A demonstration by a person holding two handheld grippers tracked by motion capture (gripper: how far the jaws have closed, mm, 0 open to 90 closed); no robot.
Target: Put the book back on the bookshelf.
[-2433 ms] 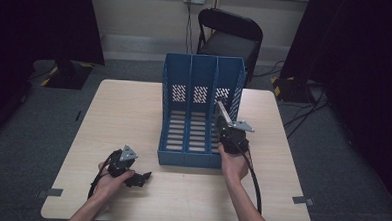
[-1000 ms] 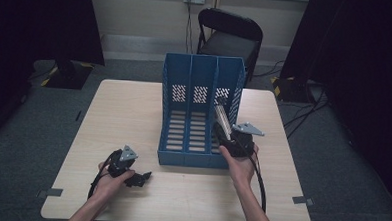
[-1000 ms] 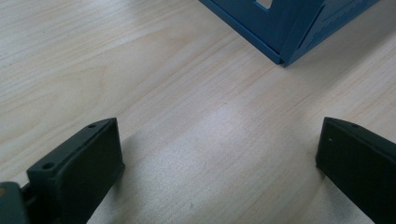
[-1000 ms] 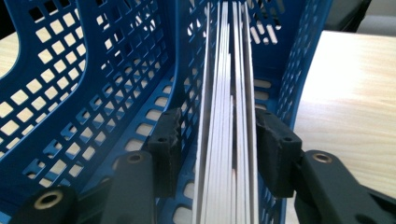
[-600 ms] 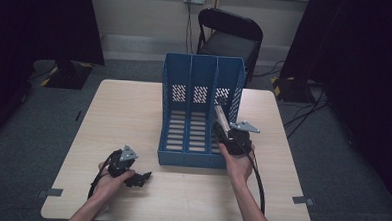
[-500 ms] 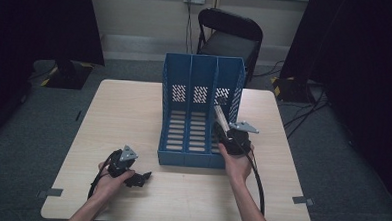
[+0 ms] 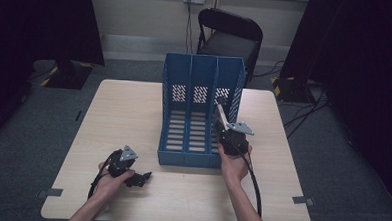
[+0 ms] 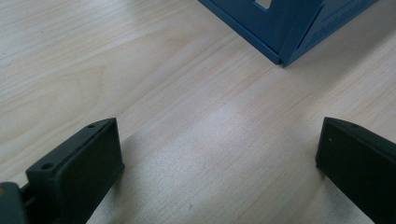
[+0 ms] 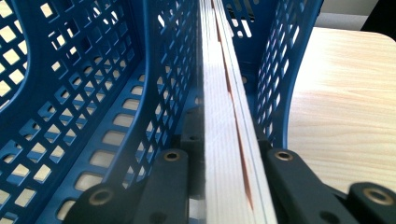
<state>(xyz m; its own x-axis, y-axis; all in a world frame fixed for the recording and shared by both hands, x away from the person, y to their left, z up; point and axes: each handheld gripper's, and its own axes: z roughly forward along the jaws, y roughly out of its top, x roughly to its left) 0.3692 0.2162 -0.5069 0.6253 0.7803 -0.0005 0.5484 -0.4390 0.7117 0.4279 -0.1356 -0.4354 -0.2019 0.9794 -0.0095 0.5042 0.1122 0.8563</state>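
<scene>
A blue three-slot file rack (image 7: pixel 201 80) stands open-fronted in the middle of the table. A thin white-edged book (image 7: pixel 220 111) leans upright in its right slot. My right gripper (image 7: pixel 224 132) is at that slot's front, and its jaws have just been closing onto the book. In the right gripper view both black pads (image 9: pixel 175 163) press the book's (image 9: pixel 219 93) lower edge between the perforated blue walls (image 9: pixel 84 93). My left gripper (image 7: pixel 142 178) rests low on the table at the front left, open, with bare wood between its jaws (image 8: pixel 219 144).
The light wood table (image 7: pixel 129 112) reaches well beyond the rack on both sides. The rack's front left corner (image 8: pixel 282 58) lies just ahead of my left gripper. A black folding chair (image 7: pixel 230 34) stands behind the table. Cables trail from both grippers toward the person.
The right hand has shifted slightly left toward the rack's front, with the book still leaning in the right slot. The left hand and its gripper have stayed put.
</scene>
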